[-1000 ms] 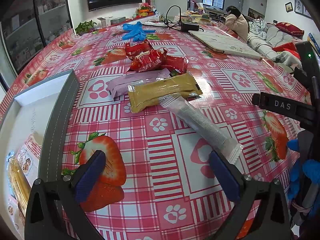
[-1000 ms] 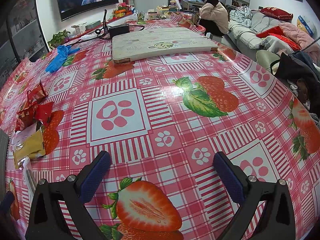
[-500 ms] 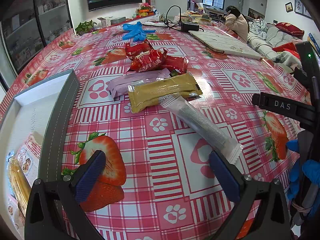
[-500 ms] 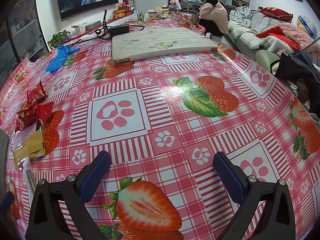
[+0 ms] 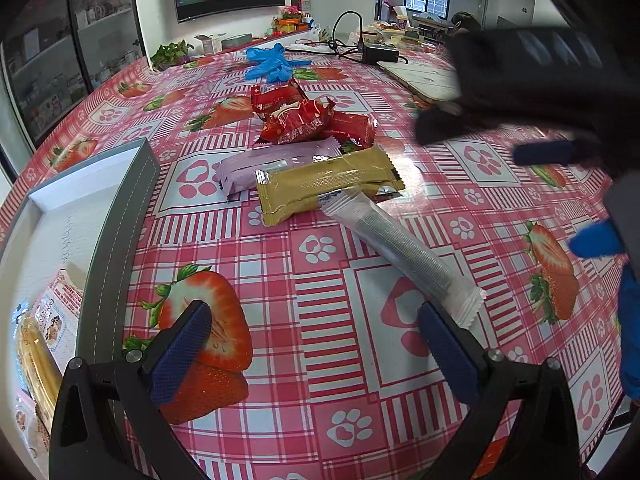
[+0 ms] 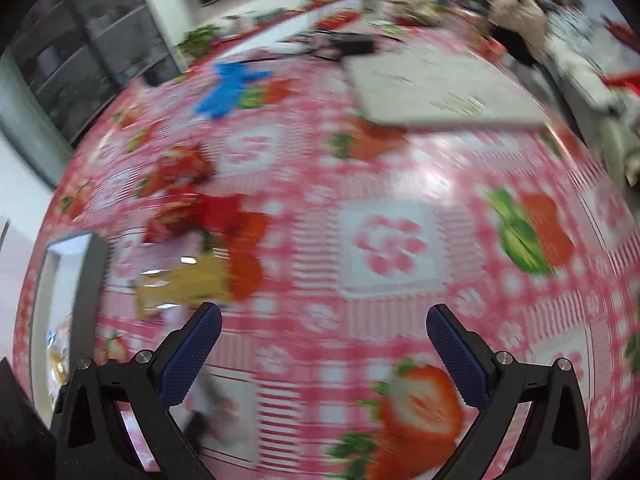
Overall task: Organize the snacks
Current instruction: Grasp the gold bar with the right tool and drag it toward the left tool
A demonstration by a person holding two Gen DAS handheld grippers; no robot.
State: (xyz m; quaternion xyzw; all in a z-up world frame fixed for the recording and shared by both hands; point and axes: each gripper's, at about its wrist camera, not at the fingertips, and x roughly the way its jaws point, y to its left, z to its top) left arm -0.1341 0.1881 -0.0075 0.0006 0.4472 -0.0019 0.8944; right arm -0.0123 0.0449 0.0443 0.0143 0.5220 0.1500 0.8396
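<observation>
While both jaws gape, clear wrapper lies near box rim.

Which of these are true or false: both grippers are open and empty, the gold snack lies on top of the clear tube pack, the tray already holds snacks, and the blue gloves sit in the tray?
1. The left gripper and right gripper are open and empty. True.
2. The gold snack lies on the clear tube pack. False: the tube's end overlaps the gold snack.
3. The tray already holds snacks. True: packets lie inside.
4. The blue gloves sit in the tray. False: they lie on the tablecloth, far side.
</observation>
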